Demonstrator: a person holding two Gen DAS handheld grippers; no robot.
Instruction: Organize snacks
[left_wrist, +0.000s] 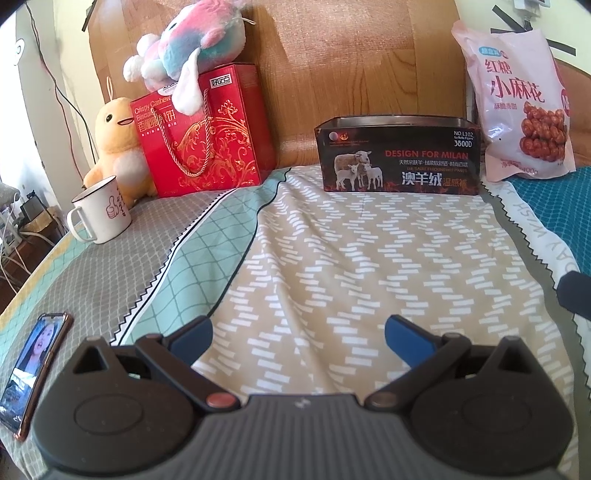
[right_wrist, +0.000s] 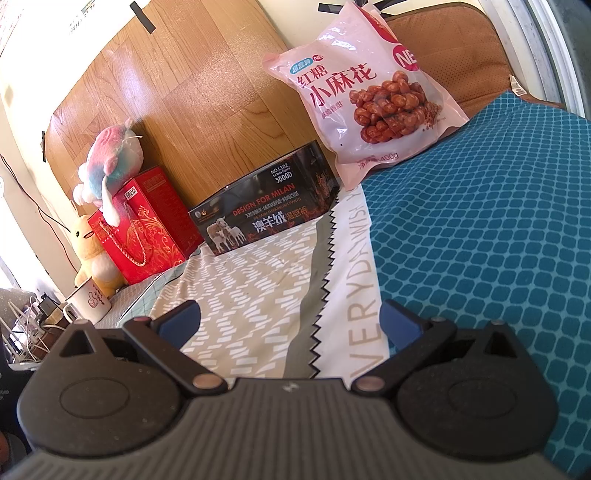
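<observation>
A pink snack bag (left_wrist: 517, 103) (right_wrist: 365, 88) printed with fried dough twists leans upright against the wooden headboard at the far right. To its left stands an open-topped black box (left_wrist: 399, 158) (right_wrist: 266, 214) with sheep on its front. A red biscuit gift box (left_wrist: 210, 136) (right_wrist: 144, 225) with a rope handle stands further left. My left gripper (left_wrist: 299, 332) hovers open over the beige patterned sheet, well short of the black box. My right gripper (right_wrist: 291, 319) is open too, low over the sheet, with nothing between its fingers.
A pink-and-blue plush (left_wrist: 192, 40) sits on the red box, a yellow duck plush (left_wrist: 114, 147) beside it. A white mug (left_wrist: 101, 210) and a phone (left_wrist: 33, 369) lie near the bed's left edge. A teal blanket (right_wrist: 498, 221) covers the right side.
</observation>
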